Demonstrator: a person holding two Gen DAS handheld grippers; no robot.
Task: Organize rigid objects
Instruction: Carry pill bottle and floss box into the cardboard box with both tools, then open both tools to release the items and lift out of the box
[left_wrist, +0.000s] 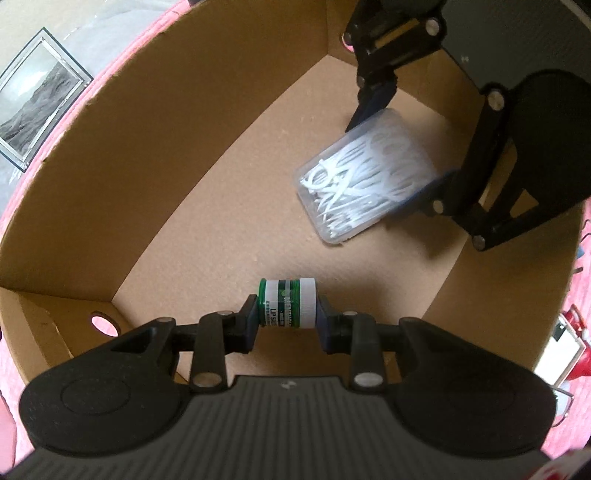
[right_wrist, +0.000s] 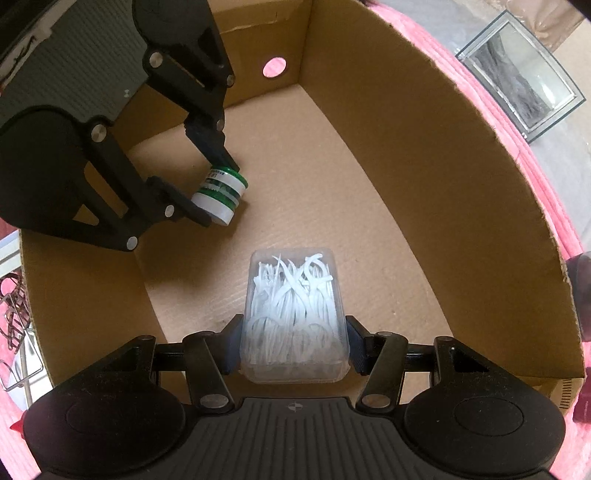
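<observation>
**Both grippers inside the box, each with its item**

The left gripper (left_wrist: 287, 308) has its jaws clamped on the two flat ends of a small green-and-white lip balm jar (left_wrist: 287, 302), so the jar lies sideways between the pads; gripping the ends rather than the round wall likely keeps it from rolling or slipping out. It looks low over the cardboard box (left_wrist: 92, 166) floor, though contact cannot be told. The right gripper (right_wrist: 293, 341) grasps a clear plastic case of white floss picks (right_wrist: 291, 314) across its narrow width near the back end, leaving the long body projecting forward; in the left view the case tilts down toward the floor, front edge lowest, which suits sliding it down flat. The two items sit well apart, the jar near one side and the case toward the other, apparently so neither gripper fouls the other on release. Outside the walls lie pink fabric (right_wrist: 535, 166) and a framed picture (left_wrist: 40, 92).
</observation>
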